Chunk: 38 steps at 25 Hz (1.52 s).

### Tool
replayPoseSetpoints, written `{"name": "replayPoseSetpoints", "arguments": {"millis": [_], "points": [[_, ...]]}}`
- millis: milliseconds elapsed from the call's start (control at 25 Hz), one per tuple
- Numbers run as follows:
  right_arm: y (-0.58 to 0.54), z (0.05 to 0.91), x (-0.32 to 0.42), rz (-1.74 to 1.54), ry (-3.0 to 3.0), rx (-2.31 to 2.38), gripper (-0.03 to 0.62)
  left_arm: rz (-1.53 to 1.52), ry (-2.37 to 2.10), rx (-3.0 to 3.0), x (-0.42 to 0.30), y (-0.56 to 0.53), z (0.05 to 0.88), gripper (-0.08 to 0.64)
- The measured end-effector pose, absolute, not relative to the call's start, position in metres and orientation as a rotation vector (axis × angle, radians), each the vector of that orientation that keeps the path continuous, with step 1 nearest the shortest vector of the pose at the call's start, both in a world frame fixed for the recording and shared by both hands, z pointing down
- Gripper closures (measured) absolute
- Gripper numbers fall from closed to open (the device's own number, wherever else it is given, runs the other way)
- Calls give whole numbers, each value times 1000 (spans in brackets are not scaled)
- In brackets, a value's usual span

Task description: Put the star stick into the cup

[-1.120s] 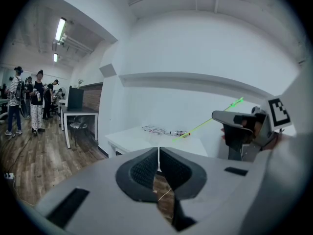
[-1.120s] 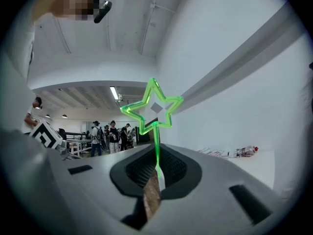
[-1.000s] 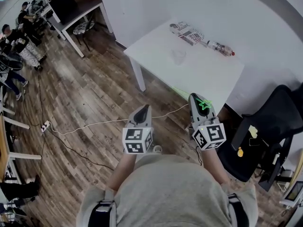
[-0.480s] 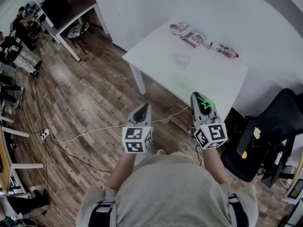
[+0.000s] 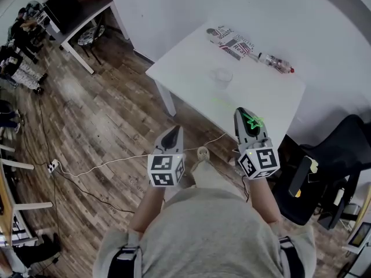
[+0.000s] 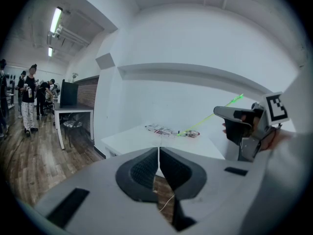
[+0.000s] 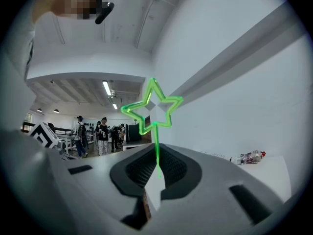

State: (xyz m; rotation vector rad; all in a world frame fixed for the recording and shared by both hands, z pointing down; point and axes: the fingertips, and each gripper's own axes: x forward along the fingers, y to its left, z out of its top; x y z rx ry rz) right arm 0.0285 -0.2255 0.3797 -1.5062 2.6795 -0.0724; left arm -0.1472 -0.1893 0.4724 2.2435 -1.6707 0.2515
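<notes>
Spotter: Both grippers are riding closer to the table (image 5: 191,80) than a second ago, and the person's shoe (image 5: 202,153) is now poking into view between them.

Checker: What is the right gripper (image 5: 244,113) doing?

Spotter: Its jaws are pinching the thin stem of the star stick (image 7: 157,148), so they are standing almost together. The green star is standing upright above the jaw tips in the right gripper view.

Checker: And the left gripper (image 5: 173,133)?

Spotter: Its jaws are pressing together with nothing between them. It is hanging over the wooden floor (image 5: 104,114), beside the right one and short of the table.

Checker: Where is the cup (image 5: 221,76) sitting?

Spotter: It is standing on the table, clear and faint, well apart from the stick. In the head view the right gripper's tip is just overlapping the table's near edge.

Checker: Is anything else lying up there?

Spotter: A printed packet (image 5: 231,41) and a small bottle (image 5: 277,63) with a red cap are lying along the far side, near the wall. A black office chair (image 5: 330,167) is standing right of the table, and a pale cable (image 5: 110,161) is trailing across the floor.

Checker: Are other people showing?

Spotter: Several are standing by desks at the room's far left.
</notes>
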Motion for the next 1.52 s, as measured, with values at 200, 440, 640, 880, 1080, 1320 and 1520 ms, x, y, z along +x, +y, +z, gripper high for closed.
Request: {"name": "replayPoseSetpoints", "arguments": {"millis": [200, 440, 640, 880, 1080, 1320, 1520], "points": [[-264, 383, 32, -69, 2685, -1501, 578, 244, -1671, 2231, -143, -225, 477, 551], [-312, 394, 37, -92, 2694, -1516, 578, 269, -1655, 2242, -135, -268, 482, 551], [-346, 410, 41, -121, 2703, -1550, 578, 292, -1633, 2240, -133, -295, 490, 551], [-381, 425, 48, -158, 2703, -1587, 578, 316, -1608, 2223, -129, -324, 502, 551], [-406, 439, 53, -198, 2707, -1613, 578, 344, -1576, 2217, -122, -346, 514, 551], [-431, 466, 57, -269, 2732, -1637, 578, 365, -1538, 2231, -107, -373, 522, 551], [-448, 483, 58, -304, 2755, -1647, 578, 378, -1517, 2233, -99, -390, 529, 551]]}}
